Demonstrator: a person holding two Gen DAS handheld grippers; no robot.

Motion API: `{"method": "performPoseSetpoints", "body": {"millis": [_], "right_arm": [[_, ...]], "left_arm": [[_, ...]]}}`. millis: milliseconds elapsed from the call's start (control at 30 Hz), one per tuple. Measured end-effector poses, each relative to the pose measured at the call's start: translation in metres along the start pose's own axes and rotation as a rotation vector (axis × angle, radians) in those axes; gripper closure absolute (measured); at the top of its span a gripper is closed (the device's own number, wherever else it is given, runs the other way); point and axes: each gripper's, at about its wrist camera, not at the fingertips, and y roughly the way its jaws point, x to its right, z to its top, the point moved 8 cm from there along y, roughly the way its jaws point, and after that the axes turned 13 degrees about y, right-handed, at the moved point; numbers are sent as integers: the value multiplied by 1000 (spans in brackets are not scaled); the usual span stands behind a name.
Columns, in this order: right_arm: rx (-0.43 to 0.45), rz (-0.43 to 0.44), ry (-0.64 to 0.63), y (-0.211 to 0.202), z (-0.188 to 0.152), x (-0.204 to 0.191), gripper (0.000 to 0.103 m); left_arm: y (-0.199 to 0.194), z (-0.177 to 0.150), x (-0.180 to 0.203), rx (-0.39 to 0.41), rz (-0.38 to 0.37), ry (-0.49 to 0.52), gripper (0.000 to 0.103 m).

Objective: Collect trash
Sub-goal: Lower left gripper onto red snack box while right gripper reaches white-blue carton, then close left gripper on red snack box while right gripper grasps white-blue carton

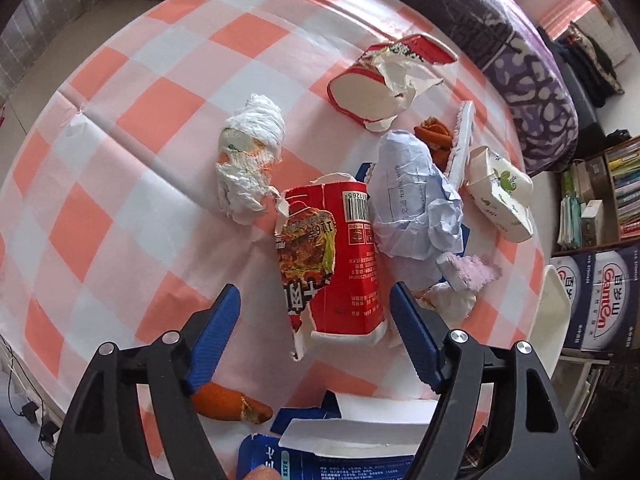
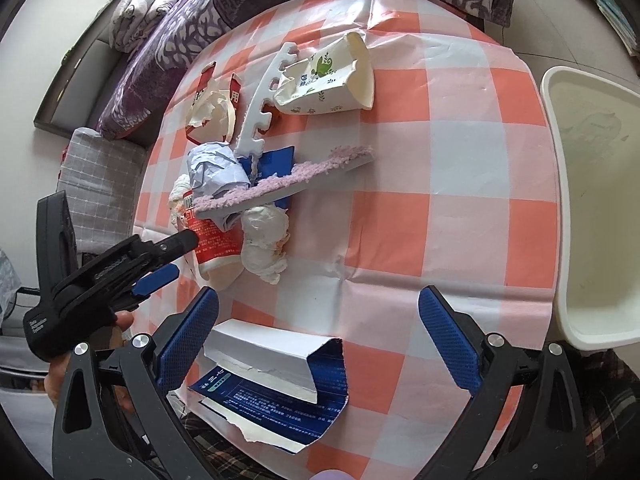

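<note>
The left gripper point(image 1: 314, 322), spread wide, straddles the torn red carton point(image 1: 334, 264) in the middle of the checked surface point(image 1: 120, 160), so closing on it looks like the next move. The right gripper point(image 2: 318, 328), also spread, hovers over the blue box point(image 2: 276, 384) at the near edge, with a white bin point(image 2: 560, 208) off the right edge and a purple-covered sofa point(image 2: 160, 52) beyond.

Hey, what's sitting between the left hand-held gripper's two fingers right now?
In the left wrist view, the torn red noodle cup lies on its side between the open left hand-held gripper fingers, touching neither.
</note>
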Motion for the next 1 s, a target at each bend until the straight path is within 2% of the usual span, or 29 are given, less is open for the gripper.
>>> {"method": "performPoseSetpoints", "body": {"millis": [133,167,200,300,433,567,700,833,1000], "right_arm": [[-7,7,-57,-1,-2,-4,7],[-5,5,-92,-1,-4,-8,7],[-7,2,-128,0,-6,-12,7],[-30,9,-272,4,-17,-30,7],[-120,53,-559,7,-53,-57,7],[-117,-9,-831,10,-84,-65,7],[-153,-52,-999,23,-106,-67,7],[-184,-72,-1034,36,-112,-69,7],[-250,-61,-899,63,-92,-71,7]], "left_arm": [[16,5,9,-7,4,23,29],[18,5,11,-12,16,39,34],[20,3,12,-21,18,55,48],[11,0,11,-9,14,79,51],[-29,-1,7,65,-47,103,51],[-79,-3,-14,166,-62,97,51],[-110,-7,-35,227,-73,42,51],[-121,-10,-44,248,-80,21,50],[-121,-16,-50,234,-82,32,50]]}}
